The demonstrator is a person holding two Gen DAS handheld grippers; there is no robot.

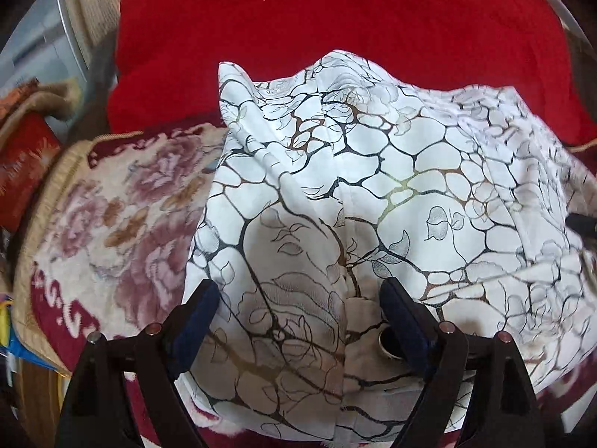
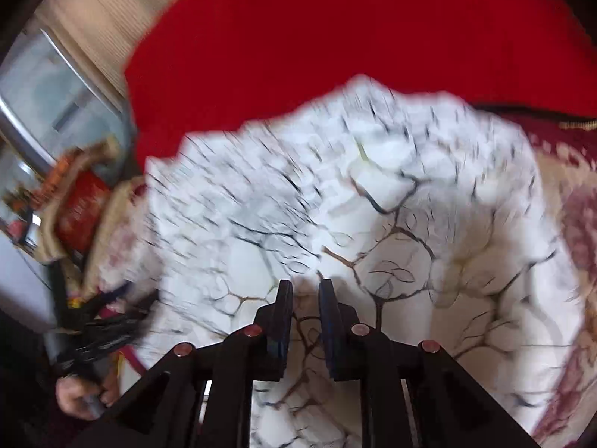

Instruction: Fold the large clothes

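A large white garment [image 1: 373, 194] printed with black and gold veins and roses lies bunched on a floral blanket. My left gripper [image 1: 300, 291] is open, its jaws wide apart, just above the garment's near part; nothing is held. A metal ring or snap [image 1: 388, 343] shows on the cloth by its right finger. In the right wrist view the same garment [image 2: 373, 224] is motion-blurred. My right gripper [image 2: 306, 287] hovers over it with jaws narrowly apart, a small gap between the pads, no cloth pinched.
A red blanket [image 1: 335, 30] lies behind the garment. The floral blanket [image 1: 123, 224] spreads left and underneath. A red box [image 1: 26, 164] and clutter stand at far left. The left gripper and hand [image 2: 86, 392] show at the right view's lower left.
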